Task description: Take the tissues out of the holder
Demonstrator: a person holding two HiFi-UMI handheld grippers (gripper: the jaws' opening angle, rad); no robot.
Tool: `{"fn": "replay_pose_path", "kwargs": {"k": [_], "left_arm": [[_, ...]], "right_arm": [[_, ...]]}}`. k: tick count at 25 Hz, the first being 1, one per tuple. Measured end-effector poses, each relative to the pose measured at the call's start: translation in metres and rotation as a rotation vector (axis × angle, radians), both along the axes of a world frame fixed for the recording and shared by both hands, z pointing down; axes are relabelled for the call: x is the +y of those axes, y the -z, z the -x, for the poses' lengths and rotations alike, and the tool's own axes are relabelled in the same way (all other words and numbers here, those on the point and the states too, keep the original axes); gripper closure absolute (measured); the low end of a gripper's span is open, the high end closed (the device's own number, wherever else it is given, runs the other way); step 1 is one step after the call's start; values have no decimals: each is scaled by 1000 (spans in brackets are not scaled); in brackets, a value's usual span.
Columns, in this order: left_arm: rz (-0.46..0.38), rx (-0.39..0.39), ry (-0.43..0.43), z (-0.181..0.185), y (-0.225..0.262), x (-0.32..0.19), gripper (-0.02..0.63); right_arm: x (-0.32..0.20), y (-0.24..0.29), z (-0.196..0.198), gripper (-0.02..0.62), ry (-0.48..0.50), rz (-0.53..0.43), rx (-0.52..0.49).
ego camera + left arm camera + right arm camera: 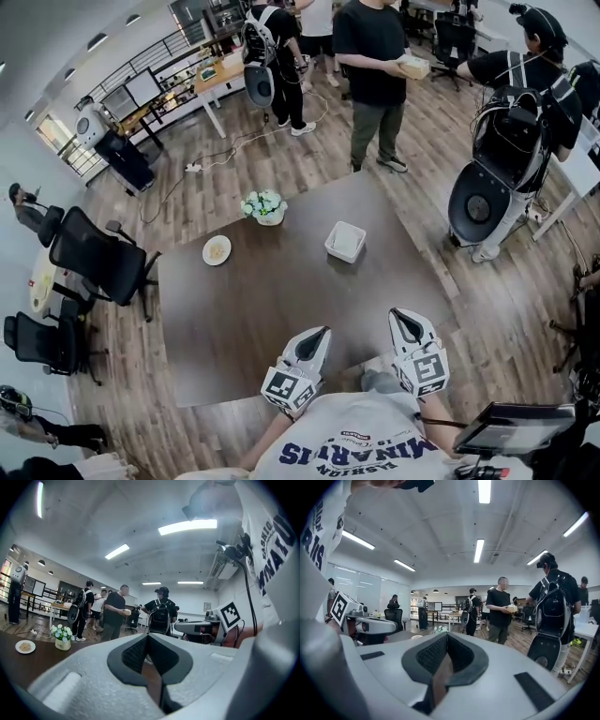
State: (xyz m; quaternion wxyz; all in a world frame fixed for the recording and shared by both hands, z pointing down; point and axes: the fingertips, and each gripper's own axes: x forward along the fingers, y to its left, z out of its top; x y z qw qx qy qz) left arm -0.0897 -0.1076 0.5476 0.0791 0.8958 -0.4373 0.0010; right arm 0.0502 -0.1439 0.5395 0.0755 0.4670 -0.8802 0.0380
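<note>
The tissue holder (345, 241) is a white square box with white tissue in it, standing on the dark brown table (253, 309) right of centre. Both grippers hover over the table's near edge, well short of the holder. My left gripper (319, 334) is shut with nothing between its jaws, and its tip (147, 637) points across the table. To its right, my right gripper (402, 317) is also shut and empty, its tip (447, 637) aimed at the room beyond. Neither gripper view shows the holder.
A small pot of white flowers (265, 206) and a white plate (217, 249) sit on the far left part of the table. Several people stand beyond it, one in black (375, 75). Black office chairs (98, 258) stand left; a person with a backpack rig (511, 141) is right.
</note>
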Motion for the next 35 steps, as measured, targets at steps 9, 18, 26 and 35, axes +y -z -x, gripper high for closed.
{"fn": "replay_pose_path", "kwargs": {"k": [9,18,26,35], "left_arm": [[-17,-9,71,-25,35,-62,601],[24,-32,112,-5,11,-75,601],[11,-20,129,14,14,-72,601],[46,-11,196,37,7,-70,601]], "right_arm": [[-76,12,1,586,96,-15,-42],[-98,9,13,586,133,-8,-25],[-99,5,31,586,147,-4,-6],[-160,-77,64,584,203,81,227]]}}
